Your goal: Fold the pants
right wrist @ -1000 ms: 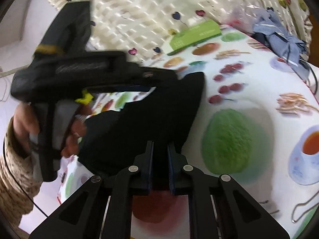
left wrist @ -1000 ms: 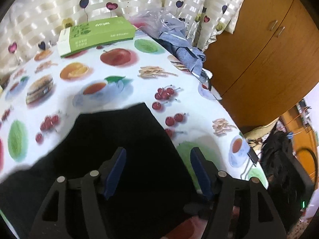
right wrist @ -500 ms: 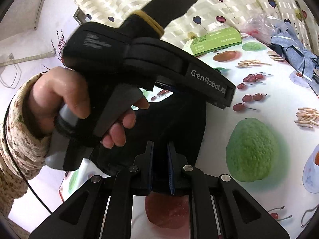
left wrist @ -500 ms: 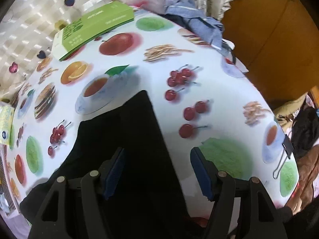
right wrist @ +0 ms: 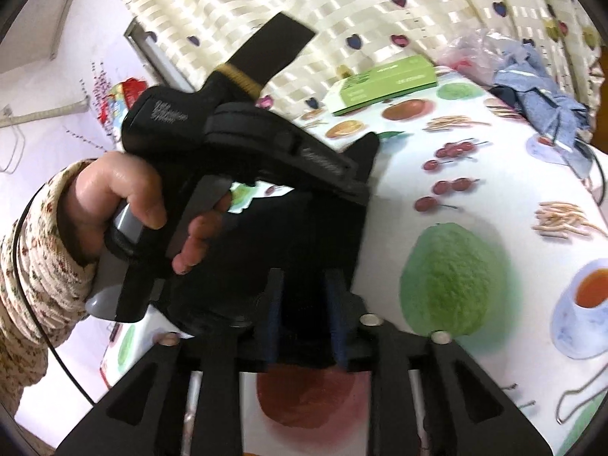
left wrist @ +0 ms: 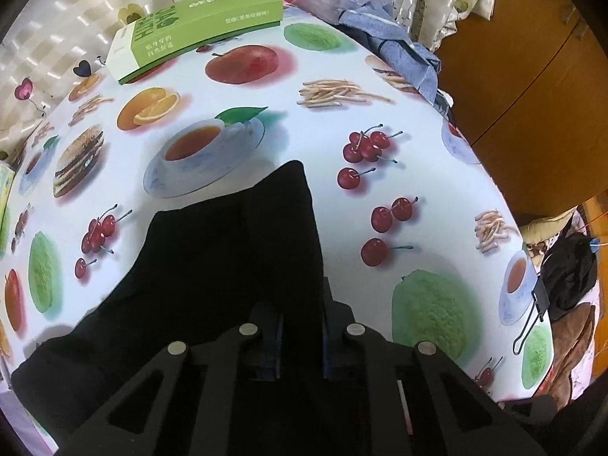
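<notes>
Black pants [left wrist: 228,266] lie on the fruit-print tablecloth [left wrist: 380,114], one pointed end towards the far side. My left gripper [left wrist: 302,342] points steeply down at their near part; its jaws are closing and a fold of the black fabric is pinched between the pads. In the right wrist view the pants [right wrist: 304,235] spread ahead, and a hand [right wrist: 125,193] holds the left gripper's body [right wrist: 247,159] above them. My right gripper [right wrist: 304,315] sits at the pants' near edge. Its jaws are opening, with black fabric lying loose between the blue pads.
A green box [left wrist: 197,26] and a heap of blue cloth [left wrist: 387,34] sit at the table's far side. A black binder clip [left wrist: 532,311] grips the cloth's right edge. Beyond that edge are a wooden cabinet [left wrist: 532,76] and a dark bag [left wrist: 566,269]. A heart-print curtain [right wrist: 380,7] hangs behind.
The left gripper's jaws went from wide apart to nearly together on the pants as it tipped down and sank. The right gripper's jaws, shut before, have parted.
</notes>
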`<action>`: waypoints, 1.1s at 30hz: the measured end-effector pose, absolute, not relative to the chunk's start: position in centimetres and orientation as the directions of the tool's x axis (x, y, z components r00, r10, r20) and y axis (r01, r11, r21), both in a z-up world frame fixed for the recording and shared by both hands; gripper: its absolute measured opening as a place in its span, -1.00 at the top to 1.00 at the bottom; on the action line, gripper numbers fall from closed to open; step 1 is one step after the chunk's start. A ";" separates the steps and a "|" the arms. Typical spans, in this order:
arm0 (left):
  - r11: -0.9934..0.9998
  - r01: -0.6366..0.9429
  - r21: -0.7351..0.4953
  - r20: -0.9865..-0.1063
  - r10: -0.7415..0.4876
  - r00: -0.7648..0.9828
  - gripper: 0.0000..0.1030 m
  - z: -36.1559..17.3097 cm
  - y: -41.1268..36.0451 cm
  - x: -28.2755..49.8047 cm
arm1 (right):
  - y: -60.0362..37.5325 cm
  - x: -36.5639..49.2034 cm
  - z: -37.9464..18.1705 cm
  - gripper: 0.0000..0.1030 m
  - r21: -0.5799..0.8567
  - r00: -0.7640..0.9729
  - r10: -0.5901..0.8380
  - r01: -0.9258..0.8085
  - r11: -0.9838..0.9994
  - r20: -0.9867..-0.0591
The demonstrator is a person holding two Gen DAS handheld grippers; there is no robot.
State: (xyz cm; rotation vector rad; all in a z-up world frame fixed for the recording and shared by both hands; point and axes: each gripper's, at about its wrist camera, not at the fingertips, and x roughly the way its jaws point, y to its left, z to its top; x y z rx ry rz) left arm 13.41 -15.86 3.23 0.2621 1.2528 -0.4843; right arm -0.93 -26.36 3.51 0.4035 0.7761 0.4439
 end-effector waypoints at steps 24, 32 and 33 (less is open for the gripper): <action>0.837 0.520 -0.174 -0.915 -0.332 0.229 0.70 5.5 -17.0 12.9 | -27.1 -2.3 5.8 0.78 0.368 0.661 0.383 -0.170 0.914 -0.645; 0.767 0.587 -0.258 -0.847 -0.472 0.244 0.70 10.2 -19.2 11.3 | -28.9 -4.4 11.1 0.78 0.283 0.743 0.312 -0.172 0.944 -0.592; 0.757 0.594 -0.271 -0.834 -0.493 0.248 0.70 11.0 -19.1 11.1 | -28.7 -4.5 11.5 0.78 0.271 0.748 0.313 -0.183 0.945 -0.585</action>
